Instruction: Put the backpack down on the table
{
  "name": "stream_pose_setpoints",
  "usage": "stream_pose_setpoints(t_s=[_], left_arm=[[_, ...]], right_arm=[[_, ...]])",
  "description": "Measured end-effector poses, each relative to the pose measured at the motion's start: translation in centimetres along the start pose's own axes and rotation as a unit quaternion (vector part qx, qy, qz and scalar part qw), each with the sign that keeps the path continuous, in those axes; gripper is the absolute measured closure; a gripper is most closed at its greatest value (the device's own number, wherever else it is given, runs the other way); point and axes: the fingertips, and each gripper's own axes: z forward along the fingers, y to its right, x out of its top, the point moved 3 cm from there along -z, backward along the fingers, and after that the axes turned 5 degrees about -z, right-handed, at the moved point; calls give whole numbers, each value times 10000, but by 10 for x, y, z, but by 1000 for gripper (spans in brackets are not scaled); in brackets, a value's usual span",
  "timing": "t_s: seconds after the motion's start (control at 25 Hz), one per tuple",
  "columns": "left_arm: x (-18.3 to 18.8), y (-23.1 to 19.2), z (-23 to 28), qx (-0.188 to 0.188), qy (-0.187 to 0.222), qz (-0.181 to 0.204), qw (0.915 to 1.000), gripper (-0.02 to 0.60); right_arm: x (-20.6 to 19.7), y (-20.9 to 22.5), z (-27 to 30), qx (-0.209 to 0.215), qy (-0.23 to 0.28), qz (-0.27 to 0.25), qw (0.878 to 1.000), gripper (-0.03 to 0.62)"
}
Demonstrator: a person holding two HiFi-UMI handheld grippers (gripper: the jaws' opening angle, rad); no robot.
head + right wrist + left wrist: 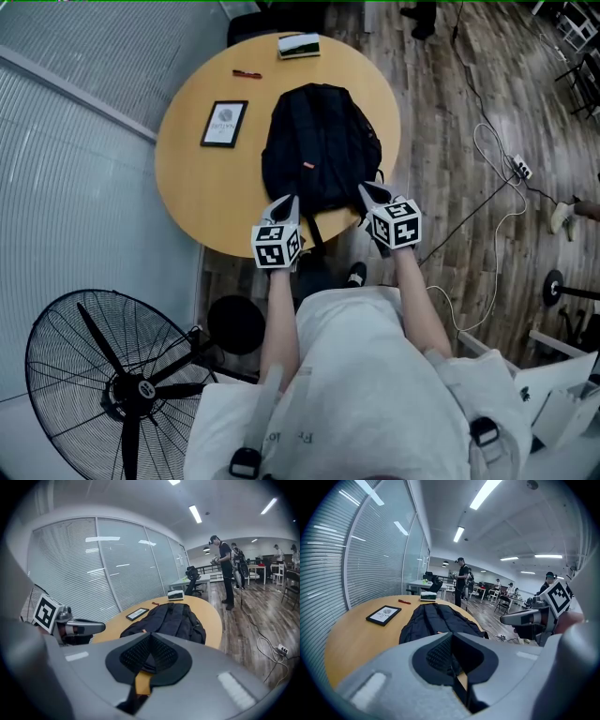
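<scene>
The round wooden table (187, 187) fills the upper middle of the head view, with a large black pedestal fan (112, 384) standing on the floor just beside it at the lower left. The black backpack (319, 141) lies flat on the right half of the tabletop. Its near end reaches the table edge closest to the person, and a dark strap trails from that end between the two grippers. The left gripper (289, 201) sits at the backpack's near left corner and the right gripper (366, 191) at its near right corner, both pointing forward and downward over the table edge. In each gripper view the jaws are pressed together, the left gripper's black pads (440, 654) meeting along a thin seam, with nothing clearly caught between either pair. Left of the backpack lies a black-framed card (224, 123). A small white box (299, 45) rests at the far rim, and a red pen (247, 74) lies between the box and the card.
</scene>
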Motion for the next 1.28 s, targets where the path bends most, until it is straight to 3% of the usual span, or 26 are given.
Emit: stream_pose_setpoints(t_s=[1.28], left_arm=[[-3,12,-6,-223,-20,114,9997,578]], right_arm=[[-6,-4,-10,110,47,-67,9999,595]])
